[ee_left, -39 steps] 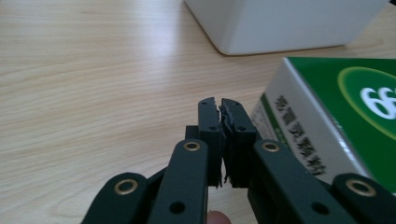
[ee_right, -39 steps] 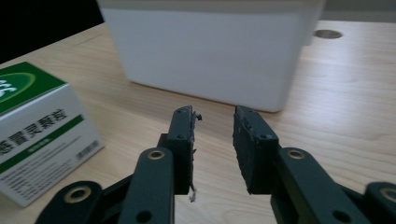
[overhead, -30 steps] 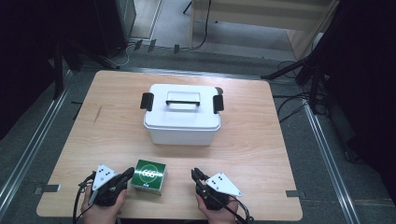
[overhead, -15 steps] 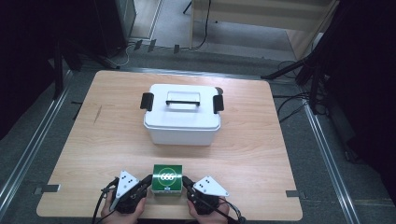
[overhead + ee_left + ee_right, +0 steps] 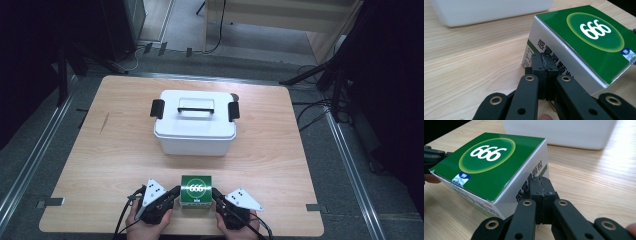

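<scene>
Medicine box (image 5: 196, 191): set at 6 o'clock on the table (image 5: 110, 150), squeezed between both grippers, likely for lifting.
Left gripper (image 5: 175, 192): jaws closed, empty, tips pressed against the box's side.
Right gripper (image 5: 216, 194): likewise closed, opposite side.
White lidded bin (image 5: 195, 122): centred, latched.

Table (image 5: 110, 150): pale wood-grain top, smooth, satin; box (image 5: 196, 192): glossy printed green-and-white cardboard; lidded container (image 5: 195, 131): smooth white plastic, black plastic latches; left claw (image 5: 544, 65) and right claw (image 5: 541, 187): matt black plastic, brass-coloured rivets.
</scene>
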The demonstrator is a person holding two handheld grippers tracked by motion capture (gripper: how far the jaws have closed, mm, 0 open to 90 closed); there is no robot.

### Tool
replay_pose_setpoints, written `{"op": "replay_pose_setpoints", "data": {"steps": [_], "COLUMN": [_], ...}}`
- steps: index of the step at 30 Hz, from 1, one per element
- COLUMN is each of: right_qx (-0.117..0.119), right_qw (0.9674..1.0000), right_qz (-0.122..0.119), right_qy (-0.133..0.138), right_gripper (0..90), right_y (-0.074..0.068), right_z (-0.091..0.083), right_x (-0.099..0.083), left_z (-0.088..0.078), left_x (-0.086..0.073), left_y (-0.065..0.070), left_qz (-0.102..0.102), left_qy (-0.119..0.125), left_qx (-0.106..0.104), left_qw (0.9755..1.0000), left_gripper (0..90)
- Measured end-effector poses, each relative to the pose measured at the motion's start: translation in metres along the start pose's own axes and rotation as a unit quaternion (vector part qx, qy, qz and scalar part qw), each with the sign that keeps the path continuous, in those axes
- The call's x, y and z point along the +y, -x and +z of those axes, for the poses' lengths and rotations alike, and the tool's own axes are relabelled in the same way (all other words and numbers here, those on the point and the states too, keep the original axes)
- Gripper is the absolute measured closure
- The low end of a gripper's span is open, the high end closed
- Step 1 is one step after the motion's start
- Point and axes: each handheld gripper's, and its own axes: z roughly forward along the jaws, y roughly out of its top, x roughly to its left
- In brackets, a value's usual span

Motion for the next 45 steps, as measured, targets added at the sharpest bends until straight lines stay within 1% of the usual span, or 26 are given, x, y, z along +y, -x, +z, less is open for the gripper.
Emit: {"op": "replay_pose_setpoints", "data": {"steps": [4, 7, 11, 13, 17, 19, 20, 21, 23, 24, 25, 26, 27, 28, 29, 30, 31, 32, 34, 36, 38, 40, 41, 42, 44, 45], "right_qx": [-0.014, -0.017, -0.027, -0.032, -0.044, -0.047, -0.047, -0.053, -0.061, -0.073, -0.073, -0.082, -0.082, -0.095, -0.095, -0.104, -0.104, -0.108, -0.116, -0.118, -0.121, -0.121, -0.117, -0.107, -0.099, -0.091], "right_qw": [0.9999, 0.9998, 0.9996, 0.9995, 0.999, 0.9986, 0.9986, 0.9982, 0.9976, 0.9967, 0.9967, 0.996, 0.996, 0.9949, 0.9949, 0.9941, 0.9941, 0.9936, 0.9922, 0.9919, 0.9915, 0.9915, 0.9921, 0.9931, 0.9941, 0.9951], "right_qz": [0.0, 0.005, 0.006, 0.005, 0.002, -0.003, -0.003, -0.011, -0.013, -0.01, -0.01, -0.002, -0.002, -0.003, -0.003, 0.01, 0.01, 0.014, 0.036, 0.04, 0.04, 0.038, 0.037, 0.034, 0.033, 0.028], "right_qy": [0.003, 0.003, 0.0, 0.005, 0.011, 0.022, 0.022, 0.026, 0.028, 0.033, 0.033, 0.035, 0.035, 0.033, 0.033, 0.031, 0.031, 0.031, 0.027, 0.027, 0.026, 0.027, 0.025, 0.032, 0.029, 0.026], "right_gripper": [90.0, 90.0, 90.0, 90.0, 90.0, 90.0, 90.0, 90.0, 90.0, 90.0, 90.0, 90.0, 90.0, 90.0, 90.0, 90.0, 90.0, 90.0, 90.0, 90.0, 90.0, 90.0, 90.0, 90.0, 90.0, 90.0], "right_y": [0.004, 0.006, 0.008, 0.009, 0.02, 0.03, 0.03, 0.035, 0.047, 0.059, 0.059, 0.071, 0.071, 0.082, 0.082, 0.094, 0.094, 0.099, 0.113, 0.116, 0.121, 0.121, 0.121, 0.119, 0.118, 0.117], "right_z": [-0.005, -0.007, -0.009, -0.008, -0.008, -0.007, -0.007, -0.005, -0.001, 0.006, 0.006, 0.017, 0.017, 0.029, 0.029, 0.04, 0.04, 0.044, 0.06, 0.062, 0.074, 0.077, 0.08, 0.085, 0.087, 0.089], "right_x": [-0.002, -0.002, -0.002, -0.001, 0.003, 0.013, 0.013, 0.018, 0.031, 0.041, 0.041, 0.051, 0.051, 0.059, 0.059, 0.065, 0.065, 0.067, 0.076, 0.079, 0.088, 0.09, 0.092, 0.094, 0.094, 0.093], "left_z": [0.006, 0.007, 0.007, 0.005, 0.0, -0.001, -0.001, 0.0, 0.002, 0.004, 0.004, 0.006, 0.007, 0.009, 0.011, 0.015, 0.015, 0.019, 0.028, 0.033, 0.04, 0.045, 0.048, 0.051, 0.051, 0.051], "left_x": [0.002, 0.003, 0.006, 0.009, 0.016, 0.025, 0.025, 0.031, 0.044, 0.052, 0.052, 0.058, 0.062, 0.067, 0.07, 0.077, 0.077, 0.081, 0.09, 0.093, 0.098, 0.101, 0.103, 0.104, 0.105, 0.104], "left_y": [0.007, 0.009, 0.004, -0.001, -0.018, -0.037, -0.037, -0.046, -0.062, -0.072, -0.072, -0.081, -0.086, -0.094, -0.099, -0.109, -0.109, -0.114, -0.123, -0.126, -0.131, -0.134, -0.134, -0.132, -0.131, -0.131], "left_qz": [0.007, 0.011, 0.004, 0.001, -0.003, -0.012, -0.012, -0.021, -0.03, -0.034, -0.034, -0.037, -0.039, -0.045, -0.048, -0.054, -0.054, -0.063, -0.072, -0.075, -0.079, -0.078, -0.075, -0.06, -0.056, -0.055], "left_qy": [-0.002, -0.003, -0.001, 0.003, 0.008, 0.013, 0.013, 0.021, 0.027, 0.031, 0.031, 0.033, 0.033, 0.034, 0.034, 0.033, 0.033, 0.033, 0.029, 0.029, 0.025, 0.021, 0.02, 0.021, 0.02, 0.02], "left_qx": [-0.01, -0.011, -0.025, -0.022, -0.005, 0.012, 0.012, 0.021, 0.038, 0.053, 0.053, 0.065, 0.07, 0.08, 0.086, 0.096, 0.096, 0.099, 0.108, 0.112, 0.111, 0.108, 0.103, 0.095, 0.093, 0.084], "left_qw": [0.9999, 0.9999, 0.9997, 0.9997, 1.0, 0.9998, 0.9998, 0.9993, 0.9985, 0.9976, 0.9976, 0.9967, 0.9962, 0.9952, 0.9946, 0.9933, 0.9933, 0.9925, 0.9911, 0.9904, 0.9903, 0.9908, 0.9917, 0.9934, 0.9939, 0.9947], "left_gripper": [90.0, 90.0, 90.0, 90.0, 90.0, 90.0, 90.0, 90.0, 90.0, 90.0, 90.0, 90.0, 90.0, 90.0, 90.0, 90.0, 90.0, 90.0, 90.0, 90.0, 90.0, 90.0, 90.0, 90.0, 90.0, 90.0]}}
